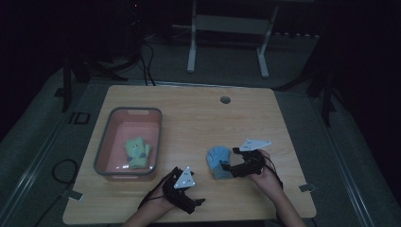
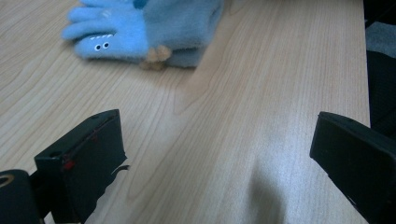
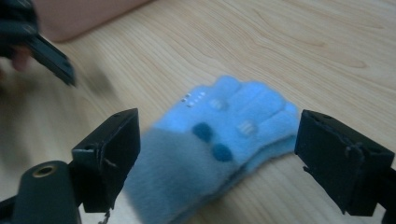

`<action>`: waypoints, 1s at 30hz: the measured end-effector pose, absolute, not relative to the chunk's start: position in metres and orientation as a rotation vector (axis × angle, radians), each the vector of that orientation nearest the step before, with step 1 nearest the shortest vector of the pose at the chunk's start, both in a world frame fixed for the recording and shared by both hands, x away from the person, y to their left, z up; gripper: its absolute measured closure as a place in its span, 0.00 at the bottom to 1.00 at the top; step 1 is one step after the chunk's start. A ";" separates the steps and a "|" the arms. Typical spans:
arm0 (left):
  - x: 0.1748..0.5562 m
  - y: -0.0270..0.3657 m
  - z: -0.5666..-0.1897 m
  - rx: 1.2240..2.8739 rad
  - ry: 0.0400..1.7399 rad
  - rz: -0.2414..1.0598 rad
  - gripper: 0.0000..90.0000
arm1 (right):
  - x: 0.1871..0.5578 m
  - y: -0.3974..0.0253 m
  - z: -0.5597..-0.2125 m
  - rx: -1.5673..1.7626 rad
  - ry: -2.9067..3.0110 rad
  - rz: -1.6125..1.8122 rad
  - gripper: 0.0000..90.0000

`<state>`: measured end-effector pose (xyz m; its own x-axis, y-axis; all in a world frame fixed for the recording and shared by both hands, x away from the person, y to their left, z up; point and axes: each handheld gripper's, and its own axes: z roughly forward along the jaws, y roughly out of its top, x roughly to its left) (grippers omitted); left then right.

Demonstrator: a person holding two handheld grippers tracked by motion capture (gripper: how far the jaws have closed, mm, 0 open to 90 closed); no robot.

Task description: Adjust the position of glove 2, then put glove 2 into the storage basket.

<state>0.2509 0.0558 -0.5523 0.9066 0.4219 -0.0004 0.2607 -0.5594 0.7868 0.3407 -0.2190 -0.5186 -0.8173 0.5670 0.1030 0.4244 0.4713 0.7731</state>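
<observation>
Lying between spread right fingers (image 3: 350, 163): blue glove (image 3: 219, 144) (ungripped) | left fingers (image 2: 84, 163) wide, empty

the blue glove (image 2: 149, 28) runs off the top edge — its cuff (image 3: 182, 182) blurs near the lens.

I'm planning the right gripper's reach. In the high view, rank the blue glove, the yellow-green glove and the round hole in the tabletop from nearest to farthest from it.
1. Blue glove: just left of the right gripper, at its jaws.
2. Yellow-green glove: far left, inside the pink bin.
3. Round hole: at the table's far edge.
The last two are close; the glove looks slightly farther.
</observation>
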 end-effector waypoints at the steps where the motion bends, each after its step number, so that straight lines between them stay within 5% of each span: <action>1: 0.252 0.055 -0.552 2.196 0.476 0.237 0.04 | 0.340 -0.220 -0.517 0.872 2.533 1.263 0.16; 12: 0.265 0.039 -0.549 2.220 0.387 0.299 0.04 | 0.347 -0.232 -0.507 0.995 2.541 1.348 0.13; 24: 0.283 0.008 -0.542 2.255 0.253 0.359 0.08 | 0.370 -0.228 -0.510 0.987 2.533 1.257 0.36; 30: 0.292 -0.007 -0.542 2.279 0.179 0.378 0.16 | 0.382 -0.220 -0.517 1.028 2.540 1.251 0.38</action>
<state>0.2923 -0.0066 -0.5420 0.9453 0.2471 0.2129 0.0075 -0.6691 0.7432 0.3824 -0.2197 -0.5167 -0.7598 0.6267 0.1732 0.5192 0.4244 0.7418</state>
